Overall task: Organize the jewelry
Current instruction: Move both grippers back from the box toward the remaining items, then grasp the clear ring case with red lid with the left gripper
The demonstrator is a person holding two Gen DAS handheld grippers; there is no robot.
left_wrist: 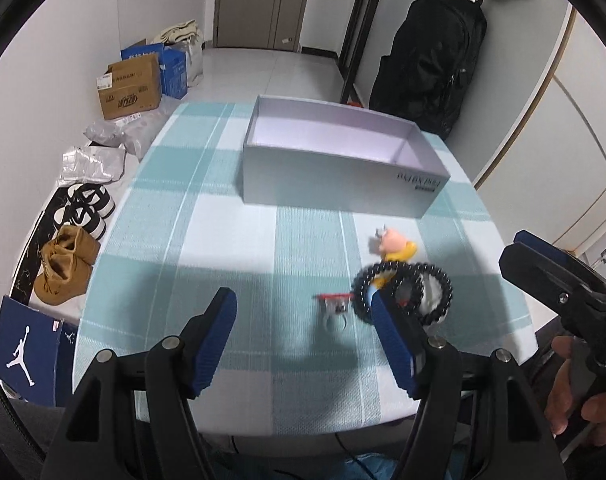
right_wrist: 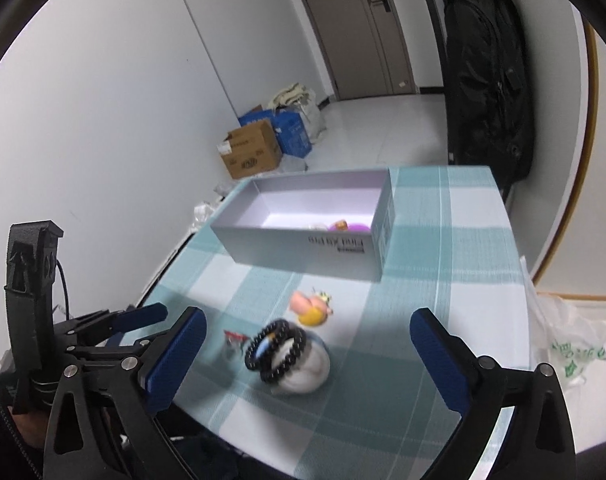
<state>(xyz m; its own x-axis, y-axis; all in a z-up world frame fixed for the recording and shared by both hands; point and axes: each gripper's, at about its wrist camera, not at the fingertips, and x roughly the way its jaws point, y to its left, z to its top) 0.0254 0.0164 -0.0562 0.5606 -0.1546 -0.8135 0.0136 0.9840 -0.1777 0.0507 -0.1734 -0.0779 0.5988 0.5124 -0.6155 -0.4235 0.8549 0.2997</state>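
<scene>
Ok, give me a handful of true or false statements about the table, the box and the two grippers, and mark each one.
1. The black bead bracelet lies inside the grey box. False: it lies on the checked tablecloth, in front of the box.
2. The box has no lid on it. True.
3. The right gripper is shut on the bracelet. False: it is open, with nothing held.
4. A pink and yellow figure charm lies between the bracelet and the box. True.
5. The left gripper is open and holds nothing. True.
6. The small ring with the red tag is in the left gripper. False: it lies on the cloth.
</scene>
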